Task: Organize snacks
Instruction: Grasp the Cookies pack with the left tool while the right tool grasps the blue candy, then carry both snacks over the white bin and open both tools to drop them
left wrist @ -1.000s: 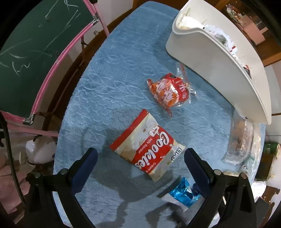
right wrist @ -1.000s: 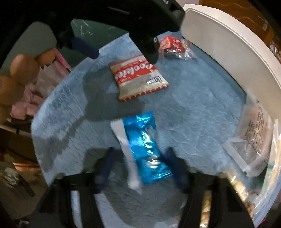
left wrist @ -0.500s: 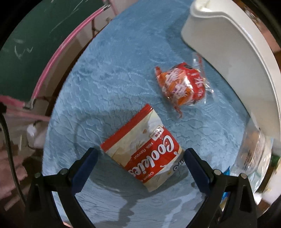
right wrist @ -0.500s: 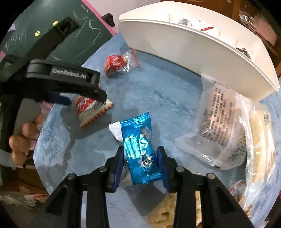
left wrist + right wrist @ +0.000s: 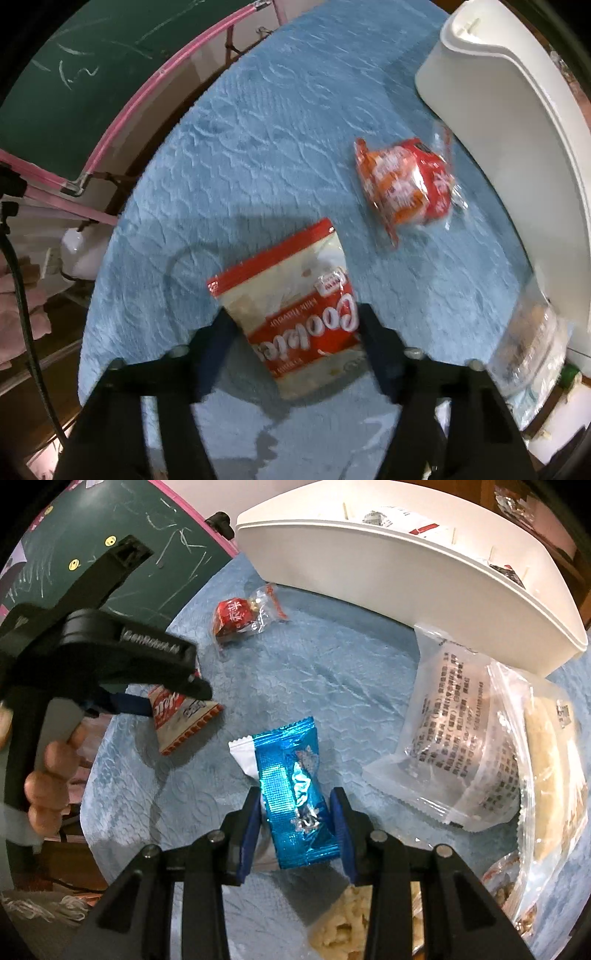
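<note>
The white bin [image 5: 406, 572] is standing at the far edge of the blue-covered desk [image 5: 277, 122], probably to receive the snacks. Near its wall, the left gripper [image 5: 291, 328] has just been closing; its jaws are pinching the packet [image 5: 295, 314] reading "Cookies", "Milk flavour". Further from the bin, the right gripper [image 5: 295, 812] is squeezing a blue foil packet [image 5: 295, 794], its print unreadable.

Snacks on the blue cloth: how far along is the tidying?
A few packets already sit in the white bin. In hand: the right gripper is clamped on the blue packet, and the left gripper, jaws just closing, holds the cookie bag. Still out on the cloth: the red-orange snack and the clear bags.
</note>
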